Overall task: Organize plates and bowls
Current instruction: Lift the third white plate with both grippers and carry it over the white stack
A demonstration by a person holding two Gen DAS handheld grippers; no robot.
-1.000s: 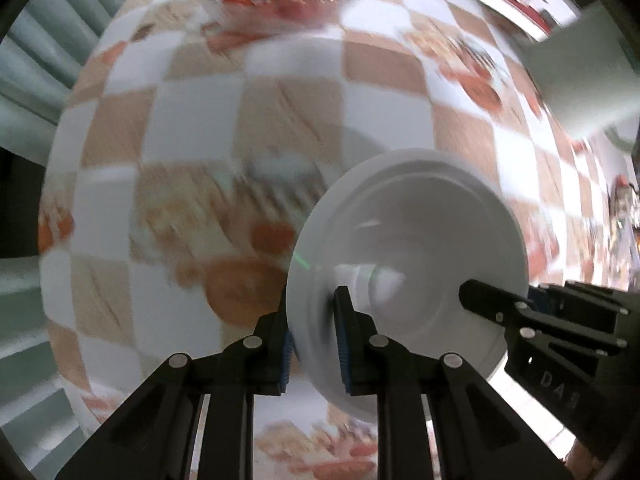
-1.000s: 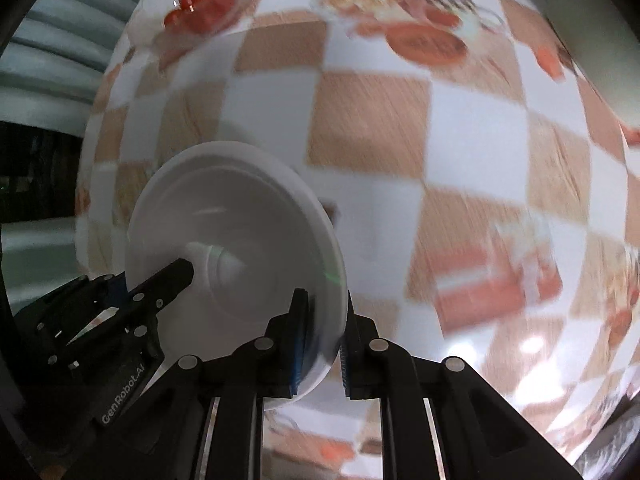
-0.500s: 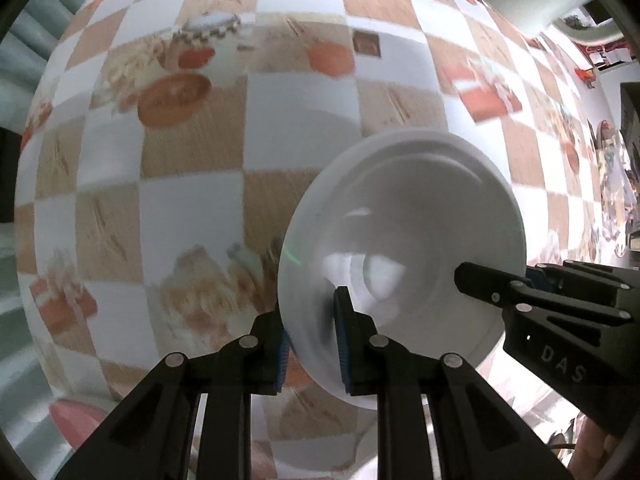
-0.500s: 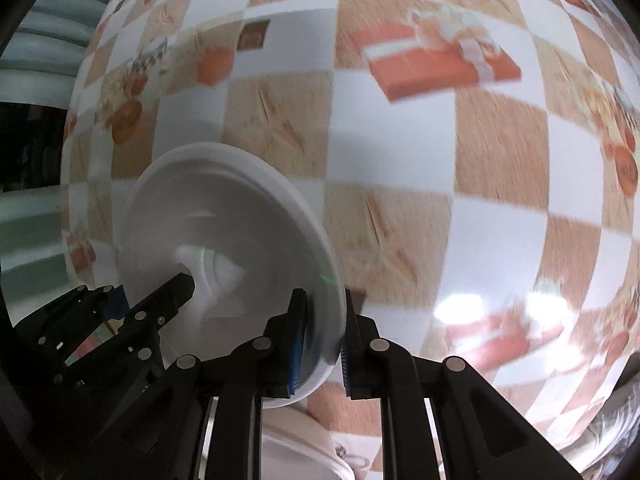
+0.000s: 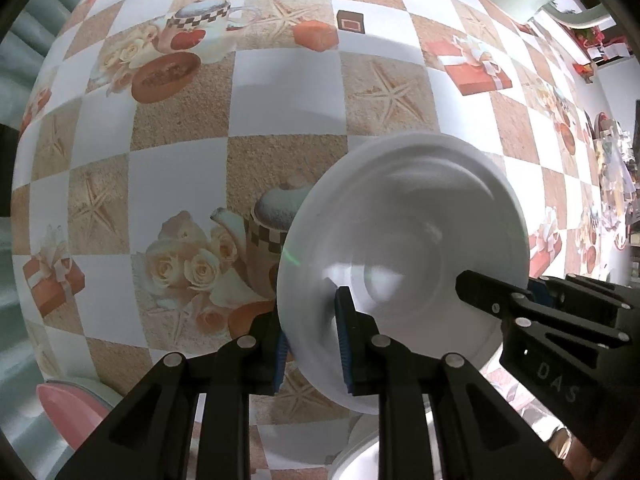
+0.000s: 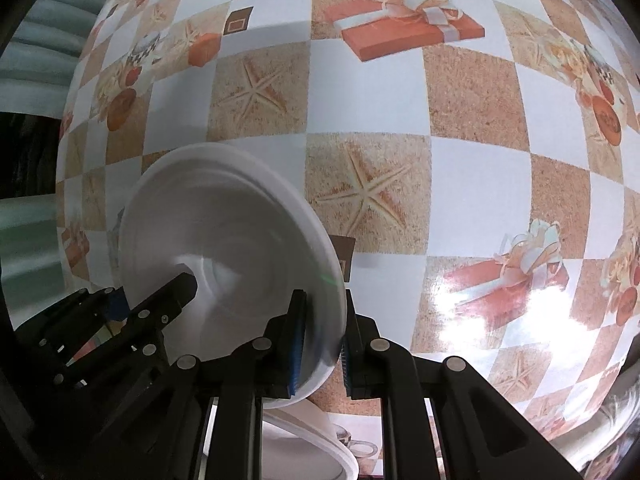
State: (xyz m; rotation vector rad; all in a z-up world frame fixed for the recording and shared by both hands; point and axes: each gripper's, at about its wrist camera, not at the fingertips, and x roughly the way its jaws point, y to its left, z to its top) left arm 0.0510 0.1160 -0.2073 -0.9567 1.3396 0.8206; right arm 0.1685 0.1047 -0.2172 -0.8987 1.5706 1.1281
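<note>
- Left gripper [image 5: 314,350] jaws are clamping one rim of a white bowl [image 5: 404,264].
- Right gripper [image 6: 322,344] jaws are pinching the opposite rim above the checkered bench [image 6: 472,176].

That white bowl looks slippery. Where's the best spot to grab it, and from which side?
By the thin rim, from above. The white bowl is wide, round and smooth, so only its edge fits between gripper fingers. Here the left gripper and right gripper each pinch the rim on opposite sides, one finger inside the bowl and one outside, which probably keeps it from tipping.
</note>
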